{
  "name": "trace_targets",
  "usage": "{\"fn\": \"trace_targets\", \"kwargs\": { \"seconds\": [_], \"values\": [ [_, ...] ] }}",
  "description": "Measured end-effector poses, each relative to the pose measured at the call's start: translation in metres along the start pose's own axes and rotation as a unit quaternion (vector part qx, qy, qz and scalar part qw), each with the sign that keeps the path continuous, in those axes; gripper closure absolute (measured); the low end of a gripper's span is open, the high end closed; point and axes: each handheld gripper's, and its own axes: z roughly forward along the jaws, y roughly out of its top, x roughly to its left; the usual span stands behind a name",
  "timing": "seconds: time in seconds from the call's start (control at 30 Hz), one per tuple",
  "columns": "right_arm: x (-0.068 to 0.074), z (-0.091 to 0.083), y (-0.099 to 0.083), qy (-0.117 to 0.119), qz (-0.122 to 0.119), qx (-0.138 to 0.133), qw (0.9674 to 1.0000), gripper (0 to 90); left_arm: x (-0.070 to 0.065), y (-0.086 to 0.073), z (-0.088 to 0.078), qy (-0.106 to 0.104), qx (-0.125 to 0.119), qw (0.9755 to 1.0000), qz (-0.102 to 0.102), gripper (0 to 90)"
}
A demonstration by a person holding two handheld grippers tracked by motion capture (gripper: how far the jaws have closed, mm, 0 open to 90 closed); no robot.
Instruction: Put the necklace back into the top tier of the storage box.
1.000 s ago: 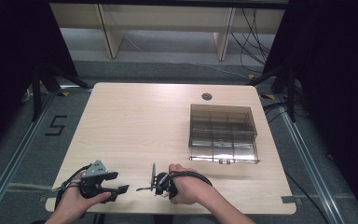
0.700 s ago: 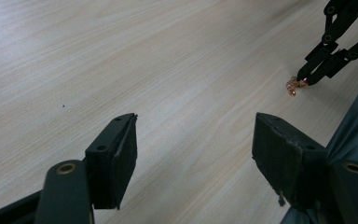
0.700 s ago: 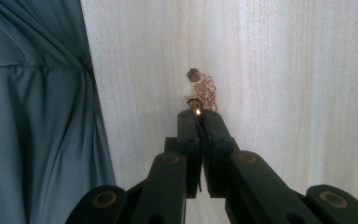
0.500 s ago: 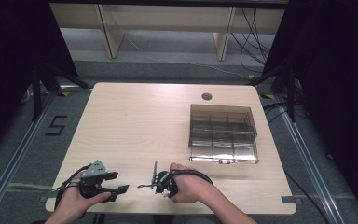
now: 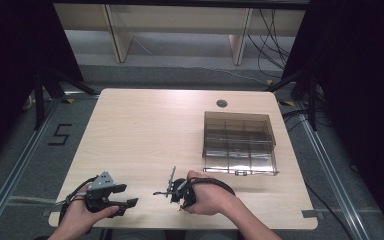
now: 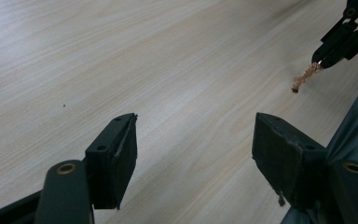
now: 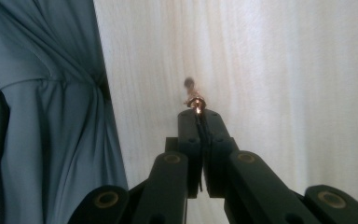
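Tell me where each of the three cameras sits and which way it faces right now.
High view: fixed above the person's side, looking forward and down on the table and compartment box; both hands and grippers enter from below.
Left gripper view: rides the left gripper, looking along its open jaws over bare wood; a grey sleeve edge shows.
Right gripper view: rides the right gripper, shut on a thin copper chain; grey clothing at left.
Shared: the left gripper view also catches the right gripper's tips and dangling chain.

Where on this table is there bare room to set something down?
The table's whole left and middle lie bare, from the far edge down to the grippers. The clear compartment box takes the right side. The near edge is crowded: left gripper, right gripper pinching a small coppery chain.
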Motion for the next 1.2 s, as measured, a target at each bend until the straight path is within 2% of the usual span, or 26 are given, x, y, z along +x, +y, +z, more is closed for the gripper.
{"fn": "trace_targets", "kwargs": {
  "seconds": [0.1,0.13,0.17,0.3,0.4,0.43,0.47,0.5,0.67,0.73,0.83,0.87,0.9,1.0,1.03,1.07,1.1,1.2],
  "values": [
    [-0.001,-0.008,-0.002,0.002,-0.003,-0.008,1.0,88.2,0.0,0.0,0.0,0.0,0.002,1.0,0.002,30.7],
    [0.0,-0.01,-0.002,0.001,0.0,-0.013,0.9999,88.2,0.0,0.0,0.0,0.0,-0.001,1.0,-0.001,30.8],
    [0.001,-0.013,-0.003,0.005,0.018,-0.002,0.9998,88.2,0.0,0.0,0.0,0.0,0.0,1.0,0.0,30.8],
    [0.002,-0.02,-0.005,0.003,0.026,-0.008,0.9996,88.2,0.0,0.0,0.0,0.004,0.0,1.0,0.0,30.8],
    [0.002,-0.024,-0.005,0.0,0.023,-0.006,0.9997,88.2,0.0,0.0,0.0,0.0,0.0,1.0,0.0,30.7],
    [0.001,-0.026,-0.006,0.002,0.029,-0.012,0.9995,88.2,-0.001,0.0,0.001,0.004,-0.007,0.9999,-0.008,30.8],
    [0.0,-0.027,-0.007,0.002,0.017,-0.014,0.9998,88.2,-0.002,0.0,0.001,0.003,-0.007,0.9999,-0.01,30.7],
    [0.001,-0.03,-0.008,0.0,0.028,-0.013,0.9995,88.2,-0.002,0.0,0.001,0.003,-0.007,0.9999,-0.011,30.8],
    [0.002,-0.041,-0.011,-0.001,0.035,-0.024,0.9991,88.2,-0.002,-0.001,0.002,-0.002,-0.007,0.9998,-0.02,30.8],
    [0.001,-0.043,-0.012,-0.001,0.029,-0.025,0.9993,88.1,-0.002,-0.001,0.002,-0.002,-0.006,0.9998,-0.02,30.8],
    [0.001,-0.046,-0.013,0.0,0.034,-0.023,0.9992,88.1,-0.002,-0.001,0.002,-0.002,-0.006,0.9998,-0.02,30.7],
    [-0.001,-0.049,-0.014,-0.004,0.02,-0.025,0.9995,88.1,-0.002,-0.001,0.002,-0.002,-0.006,0.9998,-0.02,30.8],
    [0.0,-0.051,-0.015,-0.004,0.032,-0.023,0.9992,88.2,-0.002,-0.001,0.002,-0.002,-0.006,0.9998,-0.02,30.8],
    [-0.001,-0.055,-0.016,-0.003,0.028,-0.025,0.9993,88.2,-0.002,-0.001,0.002,-0.002,-0.006,0.9998,-0.02,30.8],
    [-0.001,-0.058,-0.017,-0.006,0.034,-0.024,0.9991,88.2,-0.001,-0.001,0.002,-0.002,0.0,0.9999,-0.013,30.8],
    [-0.003,-0.06,-0.017,-0.006,0.02,-0.028,0.9994,88.2,0.0,0.0,0.001,-0.002,0.001,1.0,0.0,30.8],
    [-0.002,-0.065,-0.019,-0.006,0.035,-0.028,0.999,88.1,-0.001,-0.001,0.003,-0.001,-0.009,0.9999,-0.013,30.8],
    [-0.003,-0.069,-0.021,-0.006,0.035,-0.028,0.999,88.1,-0.001,-0.001,0.003,-0.001,-0.009,0.9999,-0.014,30.7]
  ]
}}
